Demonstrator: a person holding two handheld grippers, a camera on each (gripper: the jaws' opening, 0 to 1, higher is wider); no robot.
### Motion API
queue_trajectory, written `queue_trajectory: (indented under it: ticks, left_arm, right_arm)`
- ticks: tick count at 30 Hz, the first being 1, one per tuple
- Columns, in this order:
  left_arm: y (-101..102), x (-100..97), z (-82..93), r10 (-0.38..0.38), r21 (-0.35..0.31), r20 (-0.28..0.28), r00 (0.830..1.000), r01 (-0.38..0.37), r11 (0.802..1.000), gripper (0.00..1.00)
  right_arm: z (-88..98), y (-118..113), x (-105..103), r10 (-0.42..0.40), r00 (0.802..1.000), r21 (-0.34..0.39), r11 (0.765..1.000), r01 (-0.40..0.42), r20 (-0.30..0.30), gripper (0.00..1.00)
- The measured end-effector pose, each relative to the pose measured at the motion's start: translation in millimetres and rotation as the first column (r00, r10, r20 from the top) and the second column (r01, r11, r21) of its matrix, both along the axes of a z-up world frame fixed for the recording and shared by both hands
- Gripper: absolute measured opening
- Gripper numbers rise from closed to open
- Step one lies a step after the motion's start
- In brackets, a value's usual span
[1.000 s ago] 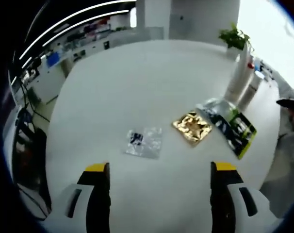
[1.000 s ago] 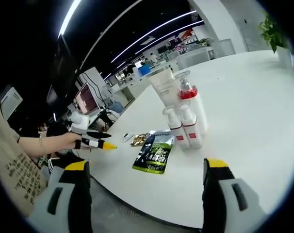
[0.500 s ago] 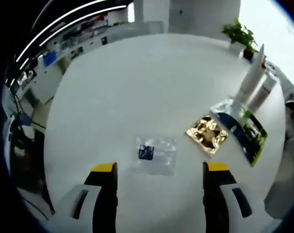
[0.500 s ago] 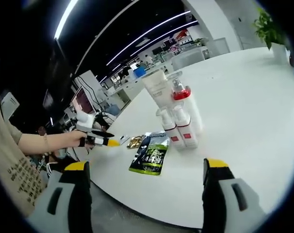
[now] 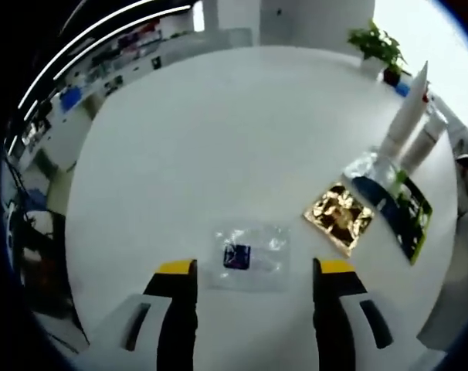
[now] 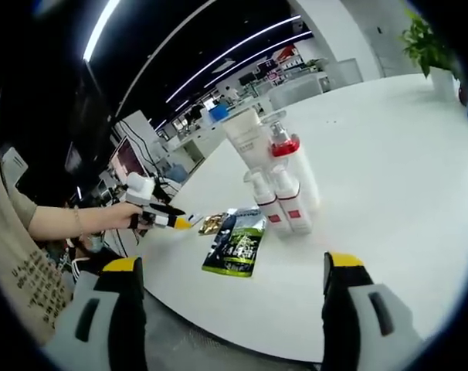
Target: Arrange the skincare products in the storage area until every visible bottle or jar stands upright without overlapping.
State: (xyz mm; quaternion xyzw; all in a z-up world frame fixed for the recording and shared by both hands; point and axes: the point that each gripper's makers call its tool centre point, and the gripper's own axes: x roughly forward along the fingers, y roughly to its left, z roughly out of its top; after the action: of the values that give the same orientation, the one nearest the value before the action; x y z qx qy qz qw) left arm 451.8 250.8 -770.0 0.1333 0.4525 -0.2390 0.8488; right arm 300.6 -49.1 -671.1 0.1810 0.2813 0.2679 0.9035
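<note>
Skincare bottles (image 6: pixel 284 193) stand upright in a tight cluster on the white worktop (image 6: pixel 388 147), with a green pouch (image 6: pixel 235 246) lying flat just beside them and a gold sachet (image 5: pixel 340 217) next along. Left gripper (image 5: pixel 249 272) hangs above a clear sachet (image 5: pixel 249 256), fingers wide apart and empty. Right gripper (image 6: pixel 230 267) is likewise spread wide, holding nothing.

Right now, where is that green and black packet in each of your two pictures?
Left gripper view: the green and black packet lies flat at the right edge, beyond the gold sachet.
Right gripper view: it lies left of centre, before the pump bottles.
Shared landmark: the gold sachet beside it.
</note>
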Motion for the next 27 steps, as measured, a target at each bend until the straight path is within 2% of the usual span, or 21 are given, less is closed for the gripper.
queue_trajectory:
  ticks: [3, 17, 27]
  left_arm:
    - [1.4, 1.1, -2.2, -0.004, 0.005, -0.009, 1.0, 0.004, 1.0, 0.49]
    - [2.5, 1.0, -10.0, -0.007, 0.005, -0.047, 0.999, 0.007, 1.0, 0.47]
    - [6.5, 3.3, -9.7, -0.002, 0.01, -0.058, 0.998, 0.003, 1.0, 0.41]
  right_arm:
    - [-0.7, 0.6, -0.3, 0.003, 1.0, -0.002, 1.0, -0.003, -0.003, 0.97]
    - [-2.0, 1.3, -0.8, 0.009, 1.0, -0.006, 1.0, -0.009, -0.006, 0.97]
    - [-1.9, 1.7, -0.8, 0.008, 1.0, -0.007, 1.0, -0.008, -0.007, 0.97]
